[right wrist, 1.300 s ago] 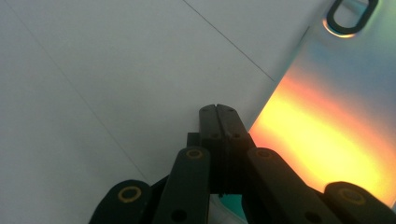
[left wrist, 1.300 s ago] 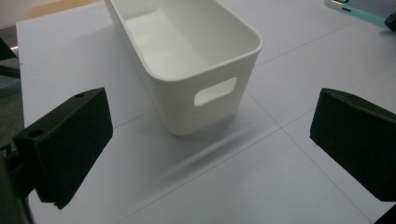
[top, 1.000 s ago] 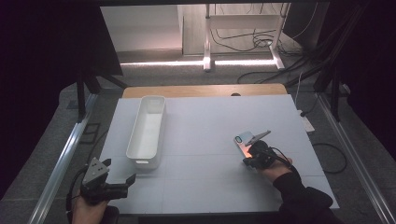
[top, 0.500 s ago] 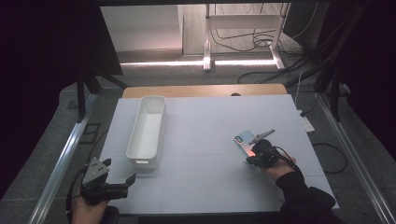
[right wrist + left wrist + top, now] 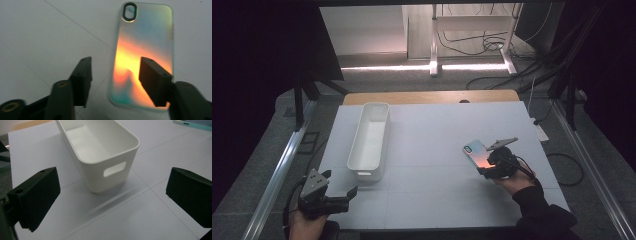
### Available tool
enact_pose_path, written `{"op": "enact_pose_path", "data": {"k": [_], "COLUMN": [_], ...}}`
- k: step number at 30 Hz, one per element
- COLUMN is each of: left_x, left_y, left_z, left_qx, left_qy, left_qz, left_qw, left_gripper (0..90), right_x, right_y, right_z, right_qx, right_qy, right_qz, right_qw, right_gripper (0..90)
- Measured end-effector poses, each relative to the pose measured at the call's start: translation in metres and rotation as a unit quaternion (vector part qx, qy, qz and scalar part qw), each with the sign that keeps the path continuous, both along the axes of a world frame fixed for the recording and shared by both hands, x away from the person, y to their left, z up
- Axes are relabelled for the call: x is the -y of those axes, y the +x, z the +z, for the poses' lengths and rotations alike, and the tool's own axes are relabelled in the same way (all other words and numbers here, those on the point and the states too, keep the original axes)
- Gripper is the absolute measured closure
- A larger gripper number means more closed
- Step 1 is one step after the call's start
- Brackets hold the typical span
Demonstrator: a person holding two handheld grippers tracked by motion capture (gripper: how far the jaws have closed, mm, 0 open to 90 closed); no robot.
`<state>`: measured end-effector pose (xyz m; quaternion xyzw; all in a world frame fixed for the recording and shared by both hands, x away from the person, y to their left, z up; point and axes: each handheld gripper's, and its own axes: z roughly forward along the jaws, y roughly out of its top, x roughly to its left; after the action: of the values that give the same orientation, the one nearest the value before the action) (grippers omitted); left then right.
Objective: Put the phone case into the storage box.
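- Now: right gripper [image 5: 486,167] at right of centre in the high view, jaws spread, having just been opening; nothing pinched.
- Phone case [image 5: 143,53], iridescent, lies flat on the white surface [image 5: 437,135]; in the right gripper view one jaw stands over its lower edge, the other beside it over bare surface.
- Left gripper [image 5: 339,195] at lower left, jaws spread wide, holding nothing.
- White bin [image 5: 100,150] upper centre in the left gripper view, well apart from the case.
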<state>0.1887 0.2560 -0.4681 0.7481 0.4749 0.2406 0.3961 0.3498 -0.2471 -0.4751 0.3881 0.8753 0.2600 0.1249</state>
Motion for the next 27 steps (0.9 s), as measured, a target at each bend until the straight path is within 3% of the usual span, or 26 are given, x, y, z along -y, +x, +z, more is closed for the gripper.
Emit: {"op": "enact_pose_path", "data": {"k": [5, 6, 7, 11, 14, 27], "left_x": [0.0, 0.0, 0.0, 0.0, 0.0, 0.0], "left_y": [0.0, 0.0, 0.0, 0.0, 0.0, 0.0], "left_z": [0.0, 0.0, 0.0, 0.0, 0.0, 0.0], "left_qx": [0.001, 0.0, 0.0, 0.001, 0.001, 0.002], "left_qy": [0.001, 0.001, 0.001, -0.001, 0.001, 0.002], "left_qz": [-0.001, -0.001, -0.001, -0.002, -0.003, -0.004], "left_qw": [1.0, 1.0, 1.0, 1.0, 1.0, 1.0], "left_gripper": [0.0, 0.0, 0.0, 0.0, 0.0, 0.0], "right_x": [0.005, 0.008, 0.008, 0.014, 0.018, 0.034], "right_y": [0.0, 0.0, 0.0, 0.001, 0.002, 0.006], "right_z": [0.002, 0.002, 0.002, 0.0, -0.001, -0.003], "right_qx": [0.0, 0.001, 0.001, 0.003, 0.0, -0.027], "right_qy": [0.004, 0.004, 0.004, 0.0, 0.0, 0.008], "right_qz": [-0.008, -0.011, -0.011, -0.024, -0.038, -0.046], "right_qw": [1.0, 0.9999, 0.9999, 0.9997, 0.9993, 0.9985], "right_gripper": [27.6, 20.3, 20.3, 4.9, 0.0, 0.0]}}
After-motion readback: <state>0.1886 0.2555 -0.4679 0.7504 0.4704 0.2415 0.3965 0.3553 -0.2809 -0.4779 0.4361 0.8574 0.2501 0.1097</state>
